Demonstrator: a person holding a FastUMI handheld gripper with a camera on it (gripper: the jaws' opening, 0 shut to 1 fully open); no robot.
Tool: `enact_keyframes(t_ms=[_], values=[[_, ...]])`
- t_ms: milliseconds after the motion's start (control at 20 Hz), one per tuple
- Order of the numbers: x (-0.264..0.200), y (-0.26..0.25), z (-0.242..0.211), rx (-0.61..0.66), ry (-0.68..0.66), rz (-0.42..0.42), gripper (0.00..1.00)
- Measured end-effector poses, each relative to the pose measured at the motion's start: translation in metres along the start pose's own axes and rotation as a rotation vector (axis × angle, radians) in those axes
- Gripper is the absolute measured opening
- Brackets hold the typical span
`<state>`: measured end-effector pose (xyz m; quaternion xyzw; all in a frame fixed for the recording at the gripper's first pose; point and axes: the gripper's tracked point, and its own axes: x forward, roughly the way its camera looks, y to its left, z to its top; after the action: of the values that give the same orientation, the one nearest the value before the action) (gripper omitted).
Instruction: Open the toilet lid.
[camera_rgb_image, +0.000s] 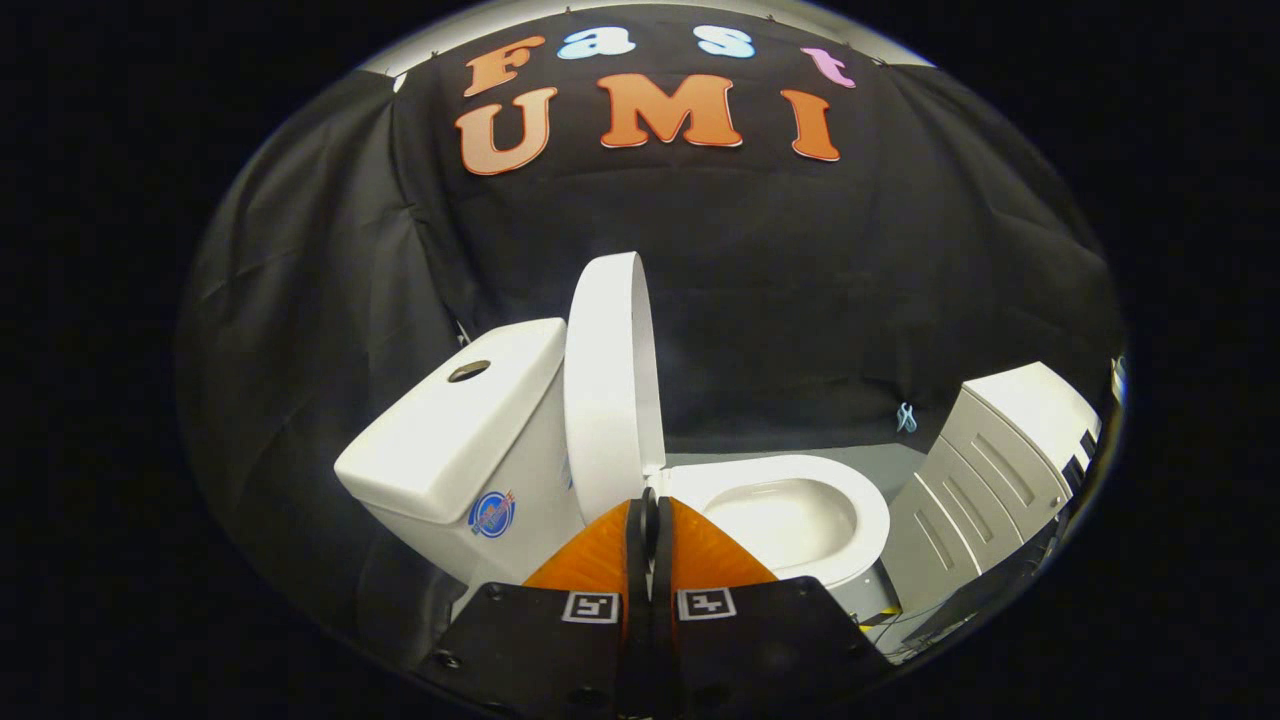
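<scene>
Furthest to the left, the white cistern (455, 430) is sitting against the black cloth wall, its flat top tilting in the wide lens. A round metal flush button (468, 371) is showing on that top, and a small round blue sticker (492, 514) is showing low on the tank's front face.

Just to the right of the tank, the toilet lid (610, 385) is standing raised, close to upright, with its back toward the tank and its inner face turning toward the bowl. Its lower end is meeting the hinge area right beyond the fingertips.

Below the lid, the gripper (649, 520) is pointing at that hinge area. Its two orange fingers (590, 555) are lying pressed together with hardly any gap between them, and nothing is sitting between them. Whether the tips are touching the lid's base cannot be told. Two square black-and-white markers are showing on the black gripper body behind the fingers.

Right of the fingers, the seat (850, 495) is lying down flat on the bowl (785, 520), and the pale hollow of the bowl is lying open to view.

Further right, well apart from the toilet, a white cabinet (985, 470) with panelled doors is standing on the grey floor (800, 450), leaning over in the lens
</scene>
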<state>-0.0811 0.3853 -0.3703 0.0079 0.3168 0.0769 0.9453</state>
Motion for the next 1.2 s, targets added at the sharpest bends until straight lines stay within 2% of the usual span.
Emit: enact_keyframes(t_ms=[450, 650, 800, 950, 1000, 1100, 1200], values=[[0.005, 0.059, -0.010, -0.124, 0.000, 0.045, 0.08], [0.003, 0.067, -0.013, -0.131, -0.005, 0.040, 0.08], [0.003, 0.066, -0.012, -0.186, -0.007, 0.020, 0.08], [-0.003, 0.062, -0.010, -0.153, -0.013, 0.056, 0.09], [-0.006, 0.060, -0.003, -0.133, -0.039, 0.060, 0.16], [-0.016, 0.057, 0.020, -0.122, -0.108, 0.079, 0.20], [-0.030, 0.052, 0.040, -0.120, -0.147, 0.085, 0.35]])
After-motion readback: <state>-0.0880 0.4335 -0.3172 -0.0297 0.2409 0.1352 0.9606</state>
